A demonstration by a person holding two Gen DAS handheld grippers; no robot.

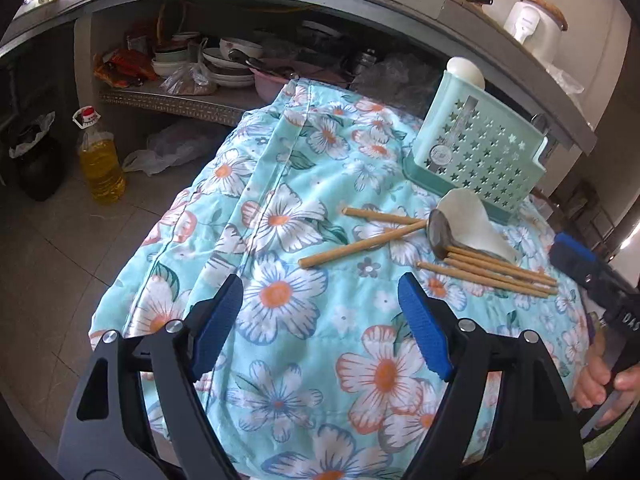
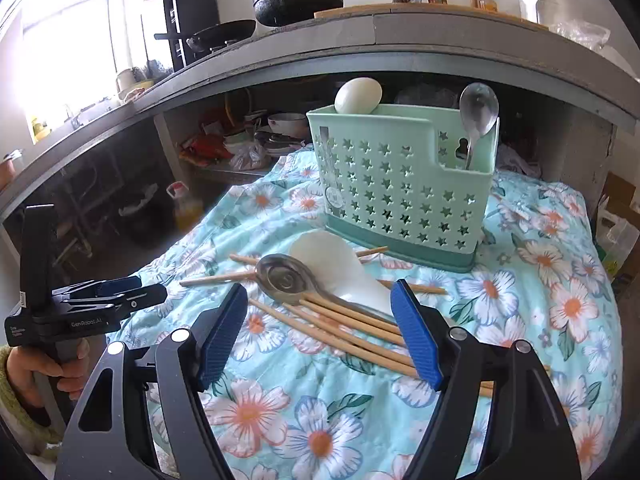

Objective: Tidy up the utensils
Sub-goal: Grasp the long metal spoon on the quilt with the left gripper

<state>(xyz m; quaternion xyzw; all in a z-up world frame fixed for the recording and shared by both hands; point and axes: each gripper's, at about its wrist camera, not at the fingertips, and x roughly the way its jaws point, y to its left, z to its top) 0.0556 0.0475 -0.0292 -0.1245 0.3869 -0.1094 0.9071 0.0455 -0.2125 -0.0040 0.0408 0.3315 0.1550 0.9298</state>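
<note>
Between my wide-apart right tongs (image 2: 320, 332), chopsticks (image 2: 352, 332) overlap the metal spoon (image 2: 284, 278); a careless pinch could drag both. Left tongs (image 1: 320, 320) gape too.

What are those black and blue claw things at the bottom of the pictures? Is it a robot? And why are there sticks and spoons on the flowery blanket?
It is not a robot. A person holds a grabbing tool in each hand, and each tool has a little camera looking out along its two fingers. So one picture comes from the left gripper and the other from the right gripper. In the right picture you can also see the left tool from the side.

Both grabbers are open and hold nothing.

On the flowery cloth lie wooden chopsticks, a metal spoon and a white spoon. Behind them stands a green basket with star holes. One metal spoon and a white utensil already stand in it. The job is to tidy the rest away.
</note>
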